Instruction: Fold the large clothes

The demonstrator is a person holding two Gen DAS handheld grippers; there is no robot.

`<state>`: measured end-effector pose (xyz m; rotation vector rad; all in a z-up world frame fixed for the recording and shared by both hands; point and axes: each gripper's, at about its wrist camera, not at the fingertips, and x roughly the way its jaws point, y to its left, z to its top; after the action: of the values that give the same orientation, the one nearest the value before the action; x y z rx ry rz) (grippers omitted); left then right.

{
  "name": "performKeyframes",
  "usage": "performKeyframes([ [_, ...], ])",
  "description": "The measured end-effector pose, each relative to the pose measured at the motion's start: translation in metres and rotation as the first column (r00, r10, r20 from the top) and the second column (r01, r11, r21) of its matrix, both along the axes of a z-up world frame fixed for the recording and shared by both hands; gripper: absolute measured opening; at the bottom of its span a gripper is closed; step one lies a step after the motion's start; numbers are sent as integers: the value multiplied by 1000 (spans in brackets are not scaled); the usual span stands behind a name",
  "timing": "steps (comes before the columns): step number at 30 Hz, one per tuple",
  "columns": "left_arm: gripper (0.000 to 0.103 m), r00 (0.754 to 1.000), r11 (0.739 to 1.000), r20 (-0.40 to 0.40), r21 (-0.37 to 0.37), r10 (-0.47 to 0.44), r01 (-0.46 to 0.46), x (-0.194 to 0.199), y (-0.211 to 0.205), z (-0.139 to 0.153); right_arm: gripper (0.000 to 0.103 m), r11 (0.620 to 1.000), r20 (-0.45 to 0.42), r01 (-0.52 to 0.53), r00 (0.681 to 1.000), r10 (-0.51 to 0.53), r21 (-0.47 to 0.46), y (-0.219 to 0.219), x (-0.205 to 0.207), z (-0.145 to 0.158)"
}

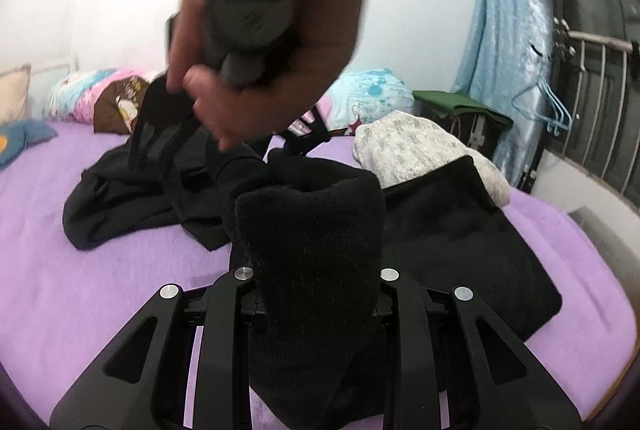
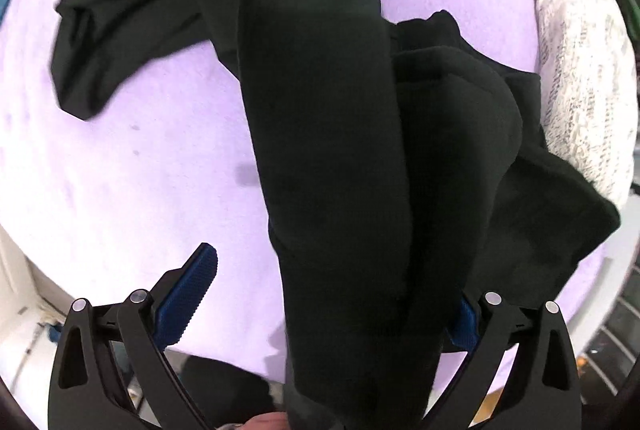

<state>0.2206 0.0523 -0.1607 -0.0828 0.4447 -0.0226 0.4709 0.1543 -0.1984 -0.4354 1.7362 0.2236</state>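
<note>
The left gripper is clamped on a fold of the black garment, which rises as a thick fleecy wad between its arms and hides the fingertips. The rest of that garment spreads over the purple bedspread, one part lying flat at the right, another crumpled at the left. Behind it sits a grey-white knit (its edge is tucked under the black cloth), and pillows line the far wall beside a blue curtain. A hand grips the right gripper's handle above the pile, blurred. In the right wrist view, the right gripper points steeply down with its jaws standing wide: the blue pad on the left side is bare and clear of the cloth, while a long black fold hangs between the fingers and covers most of the other pad.
</note>
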Motion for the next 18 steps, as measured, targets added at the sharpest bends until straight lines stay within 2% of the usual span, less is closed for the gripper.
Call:
performKeyframes([
  [3, 23, 1000, 999, 4, 23, -24, 24, 0, -6, 1, 91, 998, -3, -64, 998, 64, -24, -4, -5, -8],
  [4, 23, 1000, 999, 2, 18, -30, 29, 0, -6, 2, 76, 996, 0, -85, 996, 85, -38, -9, -6, -10],
  [5, 23, 1000, 1000, -5, 17, -24, 24, 1, -6, 1, 47, 995, 3, -88, 996, 88, -43, -14, -6, -10],
  [7, 23, 1000, 1000, -12, 3, -26, 26, 3, -4, 1, 32, 999, -6, -45, 999, 45, 23, -30, 0, -7],
  [9, 23, 999, 999, -8, 20, -34, 34, 2, -7, 4, 29, 997, -13, -11, 1000, 12, 81, -45, 3, 1],
  [13, 24, 999, 997, 0, 49, -53, 53, -3, -16, 10, 26, 988, 26, -26, 999, 22, 155, -61, 0, 19],
  [15, 27, 997, 996, 3, 26, -83, 83, -7, -18, 14, 25, 982, 36, -21, 999, 14, 188, -62, -5, 26],
  [18, 38, 984, 985, 50, -19, -169, 170, -25, -19, 18, 26, 975, 57, -9, 998, -4, 220, -85, -7, 42],
])
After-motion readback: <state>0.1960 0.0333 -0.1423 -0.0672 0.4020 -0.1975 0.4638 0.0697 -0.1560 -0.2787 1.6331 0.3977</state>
